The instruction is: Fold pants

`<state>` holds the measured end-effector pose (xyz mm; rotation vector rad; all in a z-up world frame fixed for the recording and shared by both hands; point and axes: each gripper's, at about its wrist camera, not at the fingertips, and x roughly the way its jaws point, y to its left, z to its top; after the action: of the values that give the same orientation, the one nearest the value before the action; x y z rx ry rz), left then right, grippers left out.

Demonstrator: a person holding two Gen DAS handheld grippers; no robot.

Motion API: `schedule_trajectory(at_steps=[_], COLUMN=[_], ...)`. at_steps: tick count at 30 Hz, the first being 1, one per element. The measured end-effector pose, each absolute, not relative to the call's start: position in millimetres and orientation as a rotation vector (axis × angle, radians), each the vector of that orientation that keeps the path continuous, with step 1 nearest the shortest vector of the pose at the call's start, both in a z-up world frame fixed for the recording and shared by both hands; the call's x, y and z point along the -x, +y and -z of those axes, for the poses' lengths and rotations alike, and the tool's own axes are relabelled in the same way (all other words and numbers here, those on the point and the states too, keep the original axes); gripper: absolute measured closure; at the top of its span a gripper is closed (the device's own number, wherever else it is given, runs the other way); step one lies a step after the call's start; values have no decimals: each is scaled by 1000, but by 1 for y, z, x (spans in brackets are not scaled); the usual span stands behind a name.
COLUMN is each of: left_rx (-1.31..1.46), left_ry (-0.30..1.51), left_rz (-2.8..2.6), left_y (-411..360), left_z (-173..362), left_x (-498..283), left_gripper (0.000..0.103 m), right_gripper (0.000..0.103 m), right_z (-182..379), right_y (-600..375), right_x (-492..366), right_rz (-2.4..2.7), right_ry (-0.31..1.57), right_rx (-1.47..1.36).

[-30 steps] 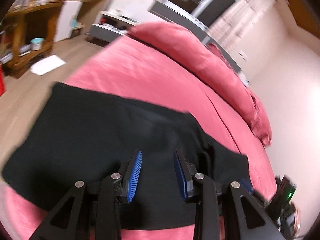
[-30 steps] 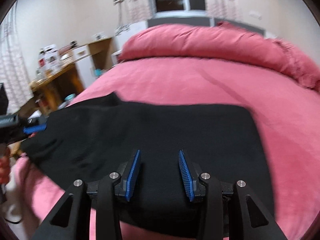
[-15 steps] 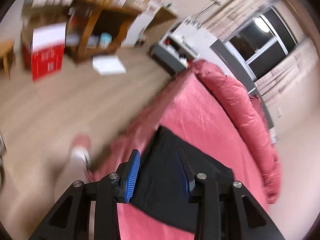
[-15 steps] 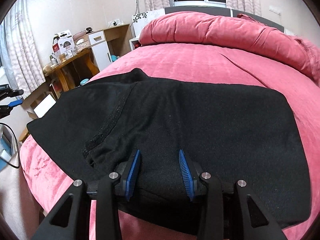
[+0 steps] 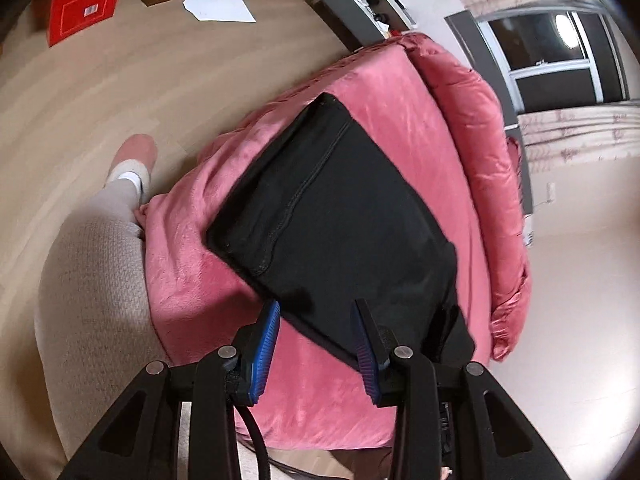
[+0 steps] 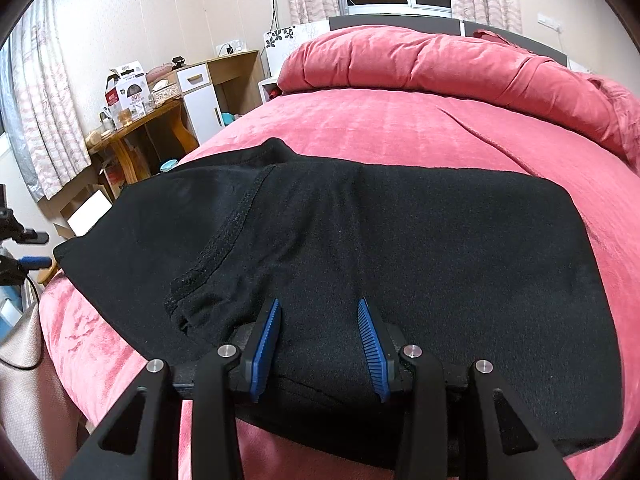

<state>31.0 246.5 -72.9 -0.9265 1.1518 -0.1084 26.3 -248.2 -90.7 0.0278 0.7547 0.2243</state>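
The pants (image 6: 400, 248) are lying crosswise just ahead of the right gripper (image 6: 320, 344), nearer than the left gripper (image 5: 316, 344); both are gaping half-open, holding nothing.

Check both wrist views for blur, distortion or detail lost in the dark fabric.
Left wrist: sharp, heavy fisheye bending the bed; lamp glare reflected in the window. Right wrist: sharp; the black pants read nearly flat, only the seam showing texture.
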Motion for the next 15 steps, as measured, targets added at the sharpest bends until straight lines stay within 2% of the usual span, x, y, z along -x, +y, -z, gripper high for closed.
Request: schedule_trajectory(at_steps=[2,5,15], left_rx=[912,907,1116], left_ry=[1161,1171,1060], left_rz=[87,14,-24], left_y=[247,251,256], left_z=[74,82,106], left_x=[-29,-25,-34], left_gripper=[66,46,45], right_gripper=[62,62,62], right_z=[90,91,90], right_y=[-248,-248,-249], right_x=[-26,-26,-26], right_rz=[-224,-224,-223], right_ry=[754,754,753], right_rx=[-28,-30,-31])
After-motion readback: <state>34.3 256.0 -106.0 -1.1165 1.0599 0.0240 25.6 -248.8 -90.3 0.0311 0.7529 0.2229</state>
